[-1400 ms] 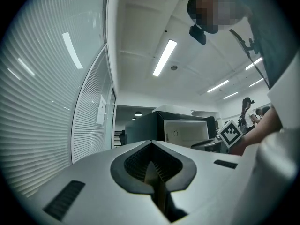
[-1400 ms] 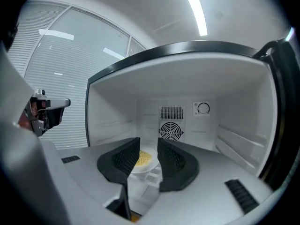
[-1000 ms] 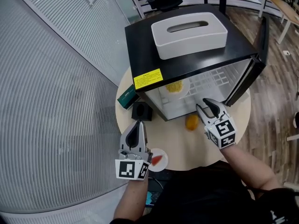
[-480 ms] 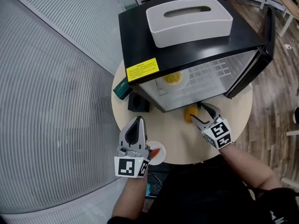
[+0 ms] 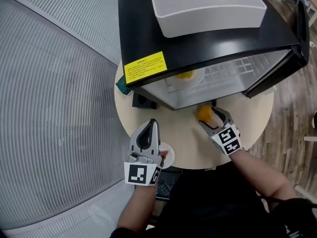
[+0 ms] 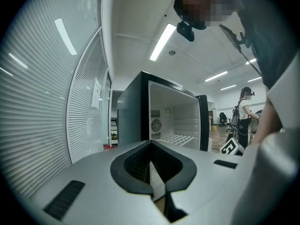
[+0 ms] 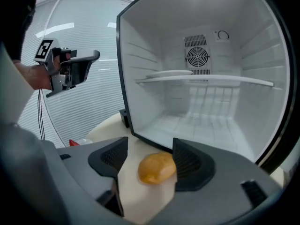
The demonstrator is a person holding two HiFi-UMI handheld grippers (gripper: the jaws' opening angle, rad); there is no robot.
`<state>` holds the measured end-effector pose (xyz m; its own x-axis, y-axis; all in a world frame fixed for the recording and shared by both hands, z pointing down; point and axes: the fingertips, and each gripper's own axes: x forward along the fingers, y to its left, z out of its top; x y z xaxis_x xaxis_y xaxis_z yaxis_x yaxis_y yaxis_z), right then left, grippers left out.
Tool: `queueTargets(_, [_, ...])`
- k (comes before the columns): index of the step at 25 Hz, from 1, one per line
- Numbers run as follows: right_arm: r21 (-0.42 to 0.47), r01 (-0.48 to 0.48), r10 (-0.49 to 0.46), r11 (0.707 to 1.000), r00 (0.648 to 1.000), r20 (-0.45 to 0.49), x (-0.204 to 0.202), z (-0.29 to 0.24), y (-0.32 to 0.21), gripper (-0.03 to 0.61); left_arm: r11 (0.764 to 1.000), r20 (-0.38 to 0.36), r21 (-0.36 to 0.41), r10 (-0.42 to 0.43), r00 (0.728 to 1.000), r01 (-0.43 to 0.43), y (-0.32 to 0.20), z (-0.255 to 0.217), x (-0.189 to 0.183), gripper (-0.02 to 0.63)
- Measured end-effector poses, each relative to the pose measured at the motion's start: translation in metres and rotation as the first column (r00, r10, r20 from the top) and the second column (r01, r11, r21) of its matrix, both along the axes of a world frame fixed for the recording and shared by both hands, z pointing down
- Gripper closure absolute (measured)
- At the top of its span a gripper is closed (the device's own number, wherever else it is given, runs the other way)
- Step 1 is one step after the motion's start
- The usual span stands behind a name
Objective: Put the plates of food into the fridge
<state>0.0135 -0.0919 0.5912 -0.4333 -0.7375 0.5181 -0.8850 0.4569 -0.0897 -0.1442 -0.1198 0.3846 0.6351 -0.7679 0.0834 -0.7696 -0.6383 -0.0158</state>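
Note:
A black mini fridge (image 5: 198, 38) stands open on a round beige table (image 5: 183, 138). One white plate of yellow food (image 5: 185, 76) lies on its wire shelf, seen edge-on as a plate (image 7: 168, 73) in the right gripper view. An orange bun (image 5: 203, 112) lies on the table before the fridge. My right gripper (image 5: 209, 118) is low over it; its jaws have just been opening and stand open around the bun (image 7: 157, 168). Near the table's front edge, my left gripper (image 5: 149, 133) is shut and empty, beside a small plate of red food (image 5: 167, 157).
A white tray (image 5: 208, 6) rests on the fridge top. The fridge door (image 5: 277, 78) swings out to the right. A black box (image 5: 143, 102) and a green box (image 5: 121, 87) sit at the fridge's left. A ribbed glass wall (image 5: 54, 98) runs along the left.
My right gripper has dropped to the table and its jaws have spread around the bun. My left gripper has sunk a little, staying shut near the red-food plate.

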Motion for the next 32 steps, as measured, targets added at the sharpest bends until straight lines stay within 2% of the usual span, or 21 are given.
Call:
queueTargets(3, [-0.035, -0.002, 0.002, 0.999, 1.0, -0.026, 0.005, 0.023, -0.002, 0.287, 1.0, 0.023, -0.021, -0.006, 1.0, 0.006, -0.003, 0.01, -0.002, 0.609])
queueTargets(6, [-0.06, -0.011, 0.01, 0.998, 1.0, -0.026, 0.009, 0.04, -0.008, 0.215, 0.999, 0.042, -0.039, -0.019, 0.999, 0.021, -0.005, 0.017, -0.006, 0.607])
queueTargets(11, [-0.119, 0.006, -0.009, 0.993, 1.0, -0.02, 0.005, 0.063, -0.015, 0.184, 0.997, 0.069, -0.07, -0.035, 0.997, 0.04, -0.006, 0.029, -0.011, 0.607])
queueTargets(20, [-0.2, 0.041, -0.048, 0.979, 0.998, -0.028, -0.003, 0.095, -0.023, 0.172, 0.993, 0.081, -0.094, -0.069, 0.994, 0.077, -0.013, 0.039, -0.019, 0.607])
queueTargets(32, [-0.196, 0.069, -0.082, 0.978, 0.995, -0.059, -0.006, 0.097, -0.024, 0.172, 0.988, 0.084, -0.106, -0.102, 0.991, 0.111, -0.008, 0.041, -0.026, 0.607])
